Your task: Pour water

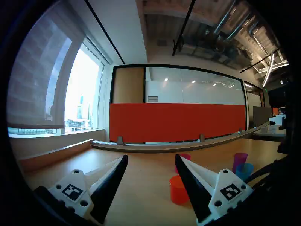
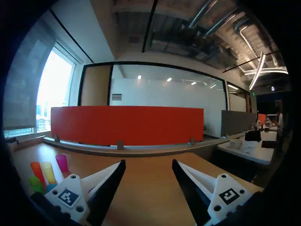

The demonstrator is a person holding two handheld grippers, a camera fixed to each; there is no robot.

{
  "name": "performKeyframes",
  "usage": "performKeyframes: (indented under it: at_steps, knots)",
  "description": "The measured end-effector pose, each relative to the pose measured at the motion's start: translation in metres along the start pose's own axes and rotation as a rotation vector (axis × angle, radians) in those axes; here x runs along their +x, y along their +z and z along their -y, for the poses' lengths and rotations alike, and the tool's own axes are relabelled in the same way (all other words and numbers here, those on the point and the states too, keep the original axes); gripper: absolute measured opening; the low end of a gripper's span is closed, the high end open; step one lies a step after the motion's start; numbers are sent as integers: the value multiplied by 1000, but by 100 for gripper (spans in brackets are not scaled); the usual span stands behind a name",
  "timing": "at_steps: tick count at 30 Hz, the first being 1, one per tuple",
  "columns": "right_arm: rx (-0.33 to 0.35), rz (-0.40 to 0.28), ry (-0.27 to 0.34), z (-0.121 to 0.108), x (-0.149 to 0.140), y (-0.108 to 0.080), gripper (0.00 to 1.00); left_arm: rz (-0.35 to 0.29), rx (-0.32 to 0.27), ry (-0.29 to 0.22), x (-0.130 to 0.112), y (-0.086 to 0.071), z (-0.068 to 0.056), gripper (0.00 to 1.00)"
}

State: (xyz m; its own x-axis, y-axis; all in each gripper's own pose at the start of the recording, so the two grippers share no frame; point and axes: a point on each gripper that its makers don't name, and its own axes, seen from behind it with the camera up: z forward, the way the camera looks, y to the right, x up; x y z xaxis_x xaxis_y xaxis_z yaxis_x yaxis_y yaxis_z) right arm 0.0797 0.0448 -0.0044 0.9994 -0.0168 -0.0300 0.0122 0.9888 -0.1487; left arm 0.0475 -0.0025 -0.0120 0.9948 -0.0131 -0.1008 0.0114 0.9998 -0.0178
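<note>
Left gripper: I am holding it wide open, gripping nothing, above the wooden table.
Right gripper: I am holding it wide open, empty.
Orange plastic cup: standing upright, mouth up, long axis vertical, partly behind the left gripper's right finger.

I see both cameras riding low over the desk, facing the partition at its far edge. Both catch the cups: near in the left gripper view, far left in the right gripper view.
</note>
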Motion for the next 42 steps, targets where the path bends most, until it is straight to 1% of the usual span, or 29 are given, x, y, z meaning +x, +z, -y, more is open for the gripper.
performKeyframes:
  at_steps: [6,14,17,35,42]
  knots:
    - [2,-5,-11,2,4,-1,96,9,14,-3,-11,1,1,92]
    - [-3,-8,-14,0,6,-4,96,30,10,-14,-25,3,-3,92]
    - [-4,-7,-18,-1,5,-4,96,33,14,-11,-29,3,-3,92]
    - [5,-13,-28,5,9,-6,95,69,16,10,-40,4,-5,92]
    - [2,-16,-22,1,10,-6,95,100,14,11,-49,7,-6,92]
